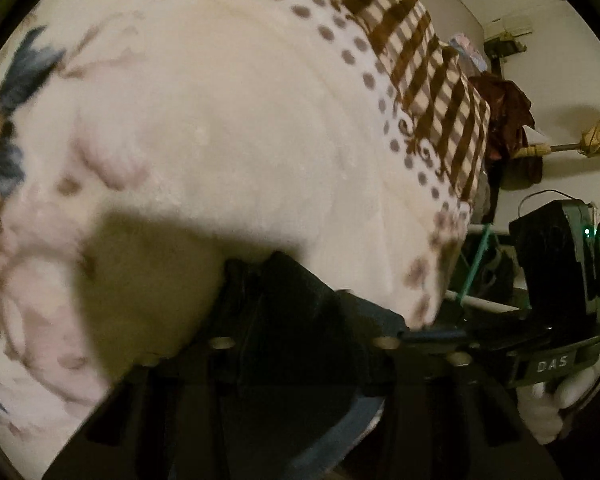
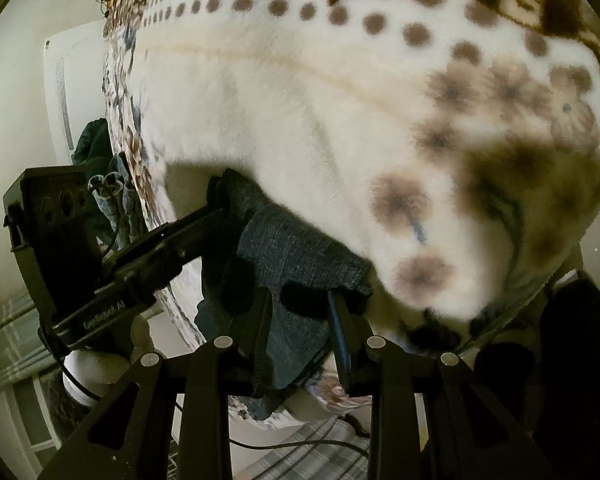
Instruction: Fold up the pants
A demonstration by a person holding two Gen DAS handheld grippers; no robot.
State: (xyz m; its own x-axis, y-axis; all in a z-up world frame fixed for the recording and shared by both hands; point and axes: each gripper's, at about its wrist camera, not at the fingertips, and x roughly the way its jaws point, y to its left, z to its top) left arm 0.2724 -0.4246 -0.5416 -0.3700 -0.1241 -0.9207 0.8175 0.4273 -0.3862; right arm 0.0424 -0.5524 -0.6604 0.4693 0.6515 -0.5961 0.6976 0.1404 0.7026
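Dim, blurred — heavy fisheye vignette

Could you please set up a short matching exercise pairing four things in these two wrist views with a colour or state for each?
Things:
1. pants
2. blanket
3. left tongs
4. gloved hand

Descriptions:
A. white
B. dark grey knit
C. cream with brown dots and flowers
D. shut on the fabric

Pairs: 1-B, 2-C, 3-D, 4-A
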